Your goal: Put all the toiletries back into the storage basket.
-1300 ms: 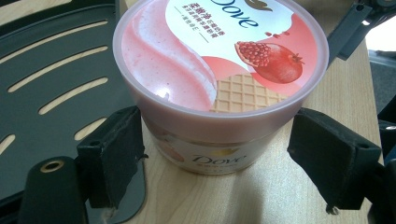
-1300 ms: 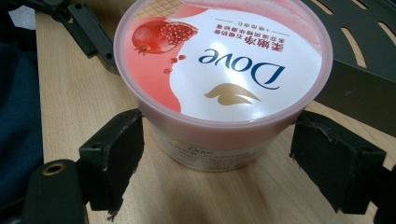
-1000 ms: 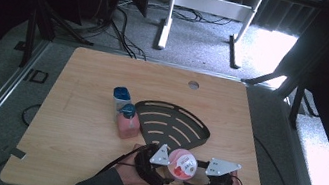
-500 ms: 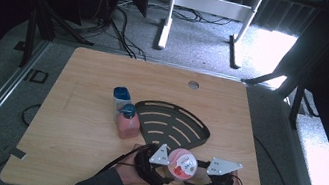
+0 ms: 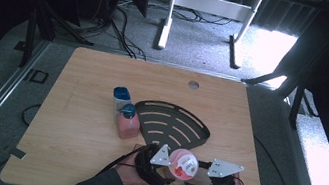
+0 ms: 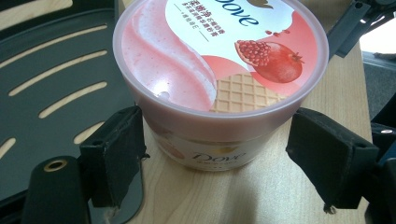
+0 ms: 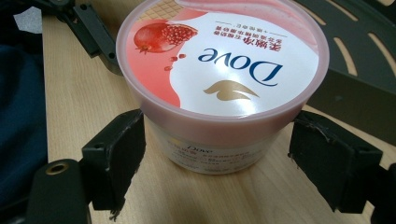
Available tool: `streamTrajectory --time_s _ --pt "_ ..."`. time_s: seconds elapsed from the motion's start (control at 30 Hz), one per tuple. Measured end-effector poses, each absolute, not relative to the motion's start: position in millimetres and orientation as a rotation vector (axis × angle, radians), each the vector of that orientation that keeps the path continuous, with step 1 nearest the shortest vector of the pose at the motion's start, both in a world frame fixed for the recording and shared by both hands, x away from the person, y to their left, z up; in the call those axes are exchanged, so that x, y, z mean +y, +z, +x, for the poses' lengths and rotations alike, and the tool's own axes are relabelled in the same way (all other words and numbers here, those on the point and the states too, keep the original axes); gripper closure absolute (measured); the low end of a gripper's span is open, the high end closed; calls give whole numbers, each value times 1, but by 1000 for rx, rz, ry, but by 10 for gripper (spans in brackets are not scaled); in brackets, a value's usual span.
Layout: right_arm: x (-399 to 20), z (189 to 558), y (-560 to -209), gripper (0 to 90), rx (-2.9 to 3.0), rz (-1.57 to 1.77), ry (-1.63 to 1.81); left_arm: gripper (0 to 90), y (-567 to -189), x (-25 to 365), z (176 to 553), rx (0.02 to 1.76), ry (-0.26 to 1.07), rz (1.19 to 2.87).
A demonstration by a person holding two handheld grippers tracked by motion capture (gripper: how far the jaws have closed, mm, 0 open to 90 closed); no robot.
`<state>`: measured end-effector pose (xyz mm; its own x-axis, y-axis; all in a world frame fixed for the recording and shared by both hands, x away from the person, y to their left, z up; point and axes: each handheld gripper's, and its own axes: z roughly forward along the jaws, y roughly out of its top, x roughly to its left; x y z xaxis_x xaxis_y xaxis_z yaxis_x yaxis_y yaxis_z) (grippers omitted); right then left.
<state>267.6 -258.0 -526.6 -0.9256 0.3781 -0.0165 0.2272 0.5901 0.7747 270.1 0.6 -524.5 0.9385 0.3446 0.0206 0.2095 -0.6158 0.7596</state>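
While both grippers' jaws straddle the Dove tub [image 5: 183, 163] unclosed at lower centre | risk: uneven squeeze tips it off counter [image 5: 83, 84]

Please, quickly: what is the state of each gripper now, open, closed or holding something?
Left gripper: open, fingers on both sides of the round pink plastic Dove tub, not clamping it.
Right gripper: open, fingers beside the same tub, not gripping.

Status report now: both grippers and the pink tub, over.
Left gripper open, fingers flanking the pink tub. Right gripper open, same. Tub upright on table, lid on. Black slotted tray close behind.
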Motion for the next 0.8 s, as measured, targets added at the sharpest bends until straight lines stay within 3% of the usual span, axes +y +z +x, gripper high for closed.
streamTrajectory --time_s 0.8 --pt "-260 274 -505 186 2629 481 1239 193 -502 -2 277 373 234 2267"
